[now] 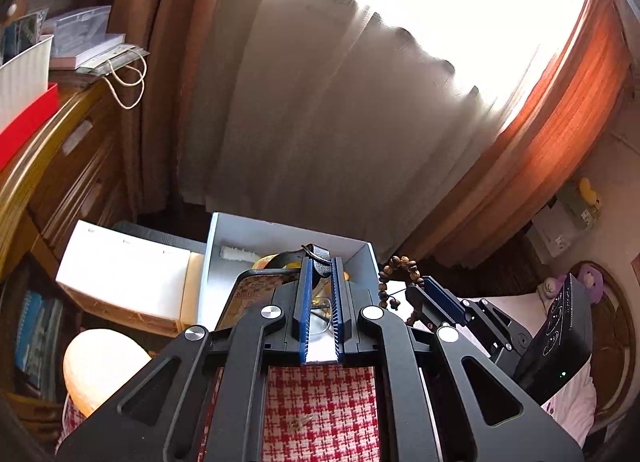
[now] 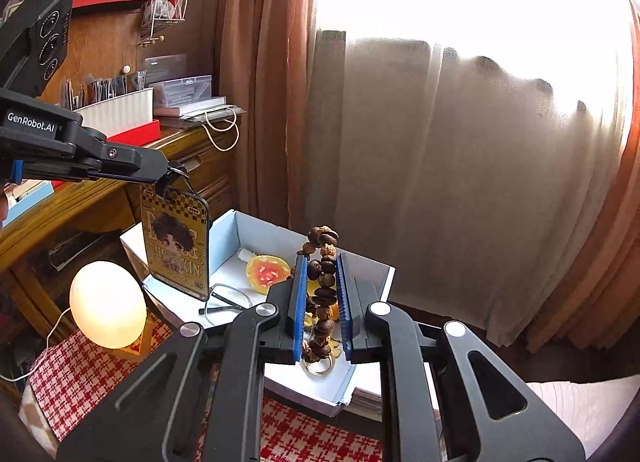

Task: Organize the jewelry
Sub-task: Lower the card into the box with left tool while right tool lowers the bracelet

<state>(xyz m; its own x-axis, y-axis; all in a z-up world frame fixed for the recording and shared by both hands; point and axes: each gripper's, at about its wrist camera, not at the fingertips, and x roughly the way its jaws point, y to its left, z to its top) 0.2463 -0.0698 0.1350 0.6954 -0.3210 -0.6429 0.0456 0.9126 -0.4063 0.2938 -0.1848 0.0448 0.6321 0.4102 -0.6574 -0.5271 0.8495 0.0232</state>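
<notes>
Left of your right gripper you see a glowing egg-shaped lamp [image 2: 107, 299] on a red checked cloth [image 2: 76, 382], with drawn curtains [image 2: 460, 181] beyond its fingertips.

- The box [image 2: 362, 390] sits on the checked cloth [image 2: 80, 378], before the curtain [image 2: 460, 181].
- A lamp [image 2: 107, 304] stands left of the box.
- Glasses [image 2: 224, 302] lie inside the box.
- The card tag [image 2: 176, 242] hangs above the box's left side, the bead bracelet [image 2: 322, 294] above its middle.
</notes>
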